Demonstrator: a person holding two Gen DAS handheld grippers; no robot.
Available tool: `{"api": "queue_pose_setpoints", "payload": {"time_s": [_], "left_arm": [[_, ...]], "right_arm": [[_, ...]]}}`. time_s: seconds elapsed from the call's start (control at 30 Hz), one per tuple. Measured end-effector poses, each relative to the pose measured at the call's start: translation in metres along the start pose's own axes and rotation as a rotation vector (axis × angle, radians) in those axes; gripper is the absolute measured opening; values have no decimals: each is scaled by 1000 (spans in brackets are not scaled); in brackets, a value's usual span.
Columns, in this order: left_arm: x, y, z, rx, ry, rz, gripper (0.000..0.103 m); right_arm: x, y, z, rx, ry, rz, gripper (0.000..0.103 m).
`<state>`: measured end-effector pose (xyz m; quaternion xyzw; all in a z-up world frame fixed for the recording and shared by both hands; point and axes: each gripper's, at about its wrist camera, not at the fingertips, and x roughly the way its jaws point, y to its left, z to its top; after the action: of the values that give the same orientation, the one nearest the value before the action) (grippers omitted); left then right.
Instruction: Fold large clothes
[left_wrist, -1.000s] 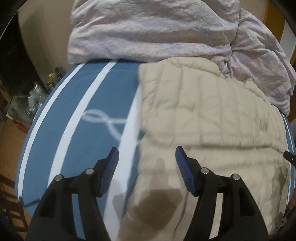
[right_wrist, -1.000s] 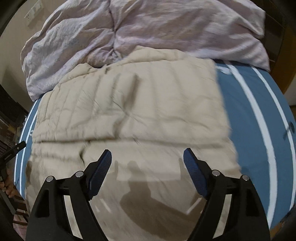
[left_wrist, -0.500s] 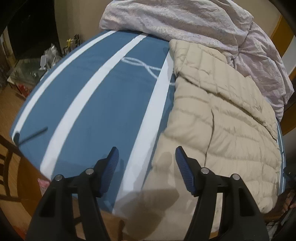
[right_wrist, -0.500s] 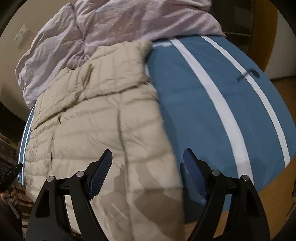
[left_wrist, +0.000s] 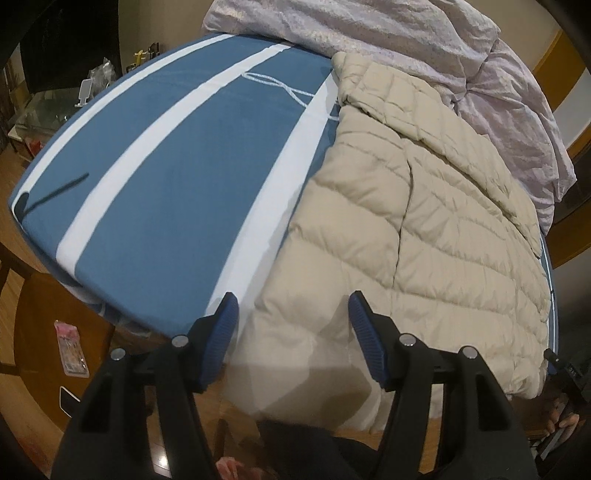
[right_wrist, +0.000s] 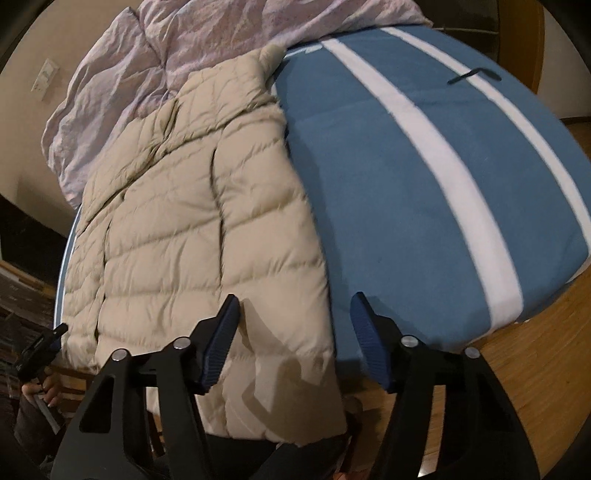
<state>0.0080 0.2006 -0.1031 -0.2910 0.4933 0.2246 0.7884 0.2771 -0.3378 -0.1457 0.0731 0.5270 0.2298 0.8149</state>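
Note:
A beige quilted puffer jacket lies flat on a blue bed with white stripes; its hem hangs over the near edge. It also shows in the right wrist view. My left gripper is open and empty, above the jacket's left hem corner. My right gripper is open and empty, above the jacket's right hem corner. The bed also shows in the right wrist view.
A crumpled lilac duvet is piled at the head of the bed, also in the right wrist view. Wooden floor lies below the bed edge. A glass side table with clutter stands far left.
Both grippers have pulled back and apart from over the jacket's middle to its near hem corners. The bed edge and floor have come into view. Both stay open.

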Motion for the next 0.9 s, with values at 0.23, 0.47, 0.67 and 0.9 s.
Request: {"api": "queue_pose_setpoints", "payload": {"time_s": [0.23,0.47,0.67,0.9], "left_arm": [[-4,-1,-12,-10,-25,-17,55],[-7,-2,-21,-24,-41,-42,37],[-9,-4,-23,-31,-46,-61,18],[-30,-17,-9,8,-109,-77,5]], "right_arm": [[1,10,-13,-37,25,78,49],[1,10,-23,-42,44,151,33],[0,5,-25,-13,43,199,11],[-21,11,-3,-8,-43,237,7]]}}
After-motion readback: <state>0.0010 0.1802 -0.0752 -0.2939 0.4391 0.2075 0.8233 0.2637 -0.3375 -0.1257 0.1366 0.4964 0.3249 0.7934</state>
